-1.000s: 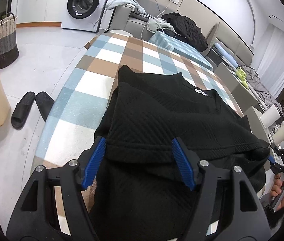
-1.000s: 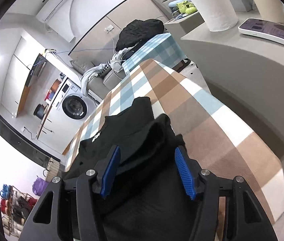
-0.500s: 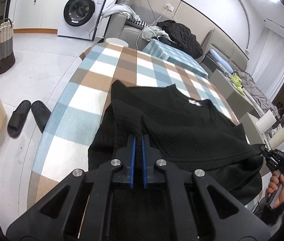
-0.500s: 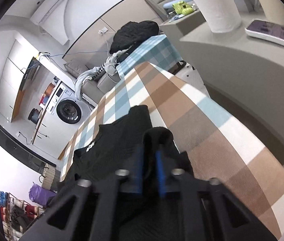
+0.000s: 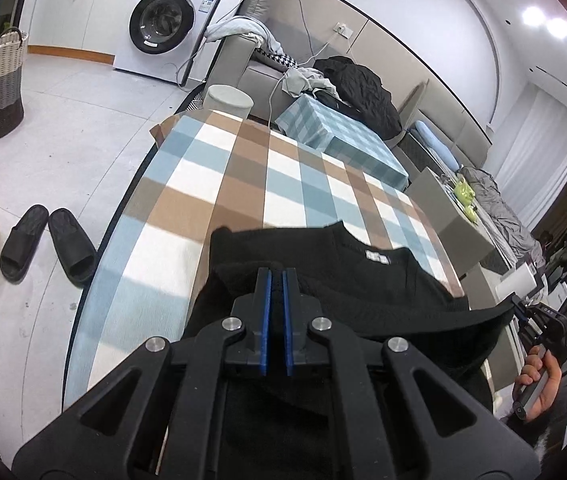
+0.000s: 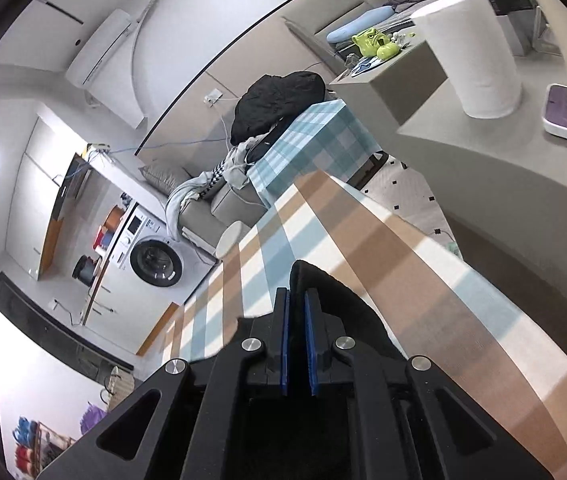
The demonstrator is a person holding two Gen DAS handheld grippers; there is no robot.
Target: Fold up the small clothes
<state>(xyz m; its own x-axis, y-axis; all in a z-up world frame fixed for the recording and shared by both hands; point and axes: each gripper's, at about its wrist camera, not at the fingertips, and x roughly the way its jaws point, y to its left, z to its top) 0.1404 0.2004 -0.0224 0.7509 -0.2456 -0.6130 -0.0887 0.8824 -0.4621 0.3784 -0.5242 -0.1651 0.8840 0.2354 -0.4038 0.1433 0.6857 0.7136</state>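
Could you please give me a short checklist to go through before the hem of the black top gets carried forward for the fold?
1. Left hand-held gripper shut on the top: ok, the blue pads pinch the near edge.
2. Right hand-held gripper shut on the top's other corner: ok, cloth bunches at its tips.
3. Edge stretched evenly between the two grips: ok, in the left view it runs taut towards the right gripper.
4. Collar end flat on the tablecloth: ok, label facing up.
5. Tablecloth beyond the collar free of objects: ok.
6. Sleeves tucked in: cannot tell, hidden under the raised cloth.
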